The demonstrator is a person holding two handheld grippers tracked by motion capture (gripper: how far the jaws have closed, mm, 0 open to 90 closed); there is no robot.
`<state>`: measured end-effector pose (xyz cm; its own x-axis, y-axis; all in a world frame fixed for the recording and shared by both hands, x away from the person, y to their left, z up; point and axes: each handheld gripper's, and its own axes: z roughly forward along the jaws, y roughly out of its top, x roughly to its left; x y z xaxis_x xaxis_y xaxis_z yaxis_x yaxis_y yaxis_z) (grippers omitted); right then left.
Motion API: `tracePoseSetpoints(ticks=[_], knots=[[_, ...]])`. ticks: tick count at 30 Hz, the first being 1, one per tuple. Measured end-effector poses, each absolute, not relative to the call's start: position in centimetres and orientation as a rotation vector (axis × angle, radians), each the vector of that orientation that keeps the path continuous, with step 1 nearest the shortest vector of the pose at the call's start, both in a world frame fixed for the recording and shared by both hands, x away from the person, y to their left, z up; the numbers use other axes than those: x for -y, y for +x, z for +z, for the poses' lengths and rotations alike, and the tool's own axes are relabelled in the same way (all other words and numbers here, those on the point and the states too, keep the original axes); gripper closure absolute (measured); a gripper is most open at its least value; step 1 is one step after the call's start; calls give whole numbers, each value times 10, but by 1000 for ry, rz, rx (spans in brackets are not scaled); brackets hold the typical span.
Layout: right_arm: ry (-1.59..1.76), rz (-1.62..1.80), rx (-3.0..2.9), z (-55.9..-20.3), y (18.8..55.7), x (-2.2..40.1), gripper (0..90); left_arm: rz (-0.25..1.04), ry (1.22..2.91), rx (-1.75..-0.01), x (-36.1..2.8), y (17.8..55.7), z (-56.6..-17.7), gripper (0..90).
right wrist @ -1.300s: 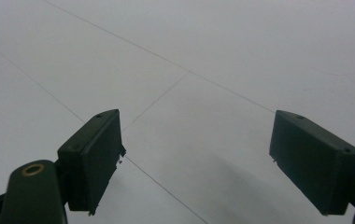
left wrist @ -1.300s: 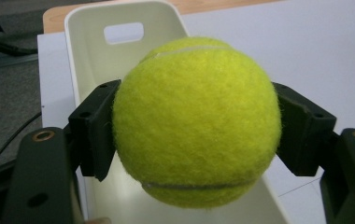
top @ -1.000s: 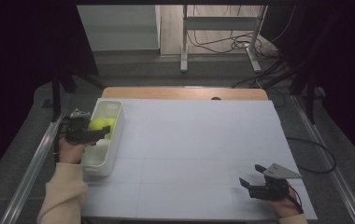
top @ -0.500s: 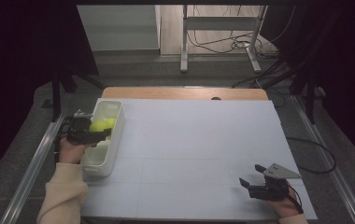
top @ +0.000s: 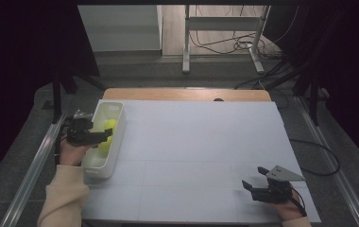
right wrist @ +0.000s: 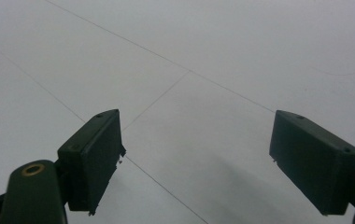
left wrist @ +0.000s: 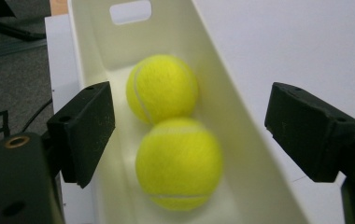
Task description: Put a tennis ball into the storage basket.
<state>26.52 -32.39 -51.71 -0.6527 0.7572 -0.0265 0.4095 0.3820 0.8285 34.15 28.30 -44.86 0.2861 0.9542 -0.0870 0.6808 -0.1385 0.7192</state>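
At the left edge of the white table top (top: 196, 142), seen from the high view, a narrow cream bin (top: 117, 127) stands lengthwise, and the left gripper (top: 98, 137) hangs over its middle with the person's hand and pale sleeve (top: 64, 194) coming up from the lower left corner of the frame. Two yellow tennis balls lie inside the bin: in the left gripper view the nearer ball (left wrist: 179, 163) sits low at centre frame and the farther ball (left wrist: 161, 87) just above it, the two touching or very nearly so, both resting on the bin floor against its right-hand wall. The left gripper's jaws have just been opening and now stand well apart, one at each side of that view; the nearer ball lies below and between them, but neither pad presses on it, so it looks released rather than held. I judge that the work of putting balls into the bin is at or near its end: both balls in sight are already in, and the rest of the table top carries no further ball. Down at the lower right of the high view, the right gripper (top: 252, 185) rests low over the table, well apart from the bin, its jaws spread wide with nothing between them, as the right gripper view confirms. What seems left is only for the left hand to lift away from the bin.
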Motion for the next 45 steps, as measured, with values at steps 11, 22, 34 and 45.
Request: tracePoseSetpoints(ticks=[11, 22, 34, 45], knots=[[1011, 1175, -2241, -517, 265, 324, 177, 509, 1897, -1338, -268, 335, -441, 147], [1010, 1171, -2241, -517, 264, 324, 177, 433, 1886, -1206, -246, 325, -434, 142], [1014, 1176, -2237, -517, 264, 325, 177, 399, 1894, -1131, -230, 320, -434, 141], [1011, 1179, -2237, -516, 263, 325, 177, 377, 1899, -1065, -210, 309, -437, 141]])
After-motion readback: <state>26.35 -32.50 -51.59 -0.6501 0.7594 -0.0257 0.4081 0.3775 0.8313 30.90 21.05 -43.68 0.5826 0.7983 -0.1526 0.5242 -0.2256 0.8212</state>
